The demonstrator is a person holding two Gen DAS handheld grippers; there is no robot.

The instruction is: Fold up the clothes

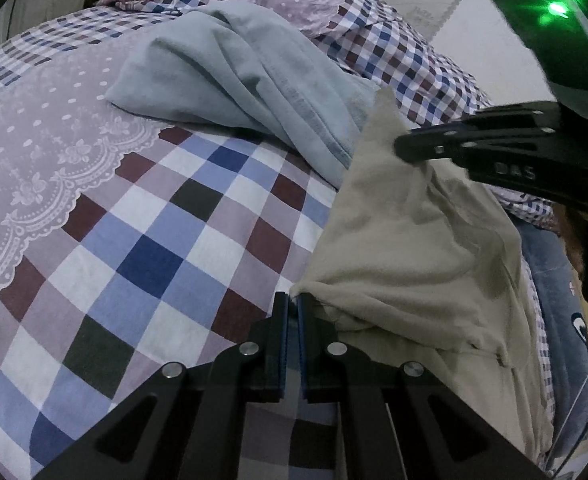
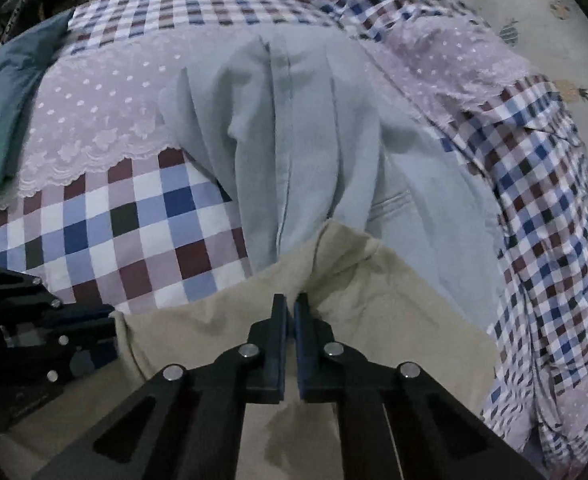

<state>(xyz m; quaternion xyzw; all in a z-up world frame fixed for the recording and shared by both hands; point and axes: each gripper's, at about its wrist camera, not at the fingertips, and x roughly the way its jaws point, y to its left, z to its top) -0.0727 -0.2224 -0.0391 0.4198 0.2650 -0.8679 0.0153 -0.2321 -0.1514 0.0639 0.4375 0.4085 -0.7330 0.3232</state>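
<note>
beige garment (image 1: pixel 406 264) cut off, perhaps trousers

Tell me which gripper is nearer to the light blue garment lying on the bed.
Right. The right gripper pinches the beige garment just short of the light blue garment. The left gripper holds a lower beige corner, with checked bedspread between it and the blue cloth.

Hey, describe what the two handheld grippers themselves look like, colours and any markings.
Both the left gripper and right gripper are matte black linkage frames with round silver rivets and blue-lined flat fingers. Seen from the left wrist camera, the right gripper carries pale letters, seemingly "DAS", beneath a green light.
</note>
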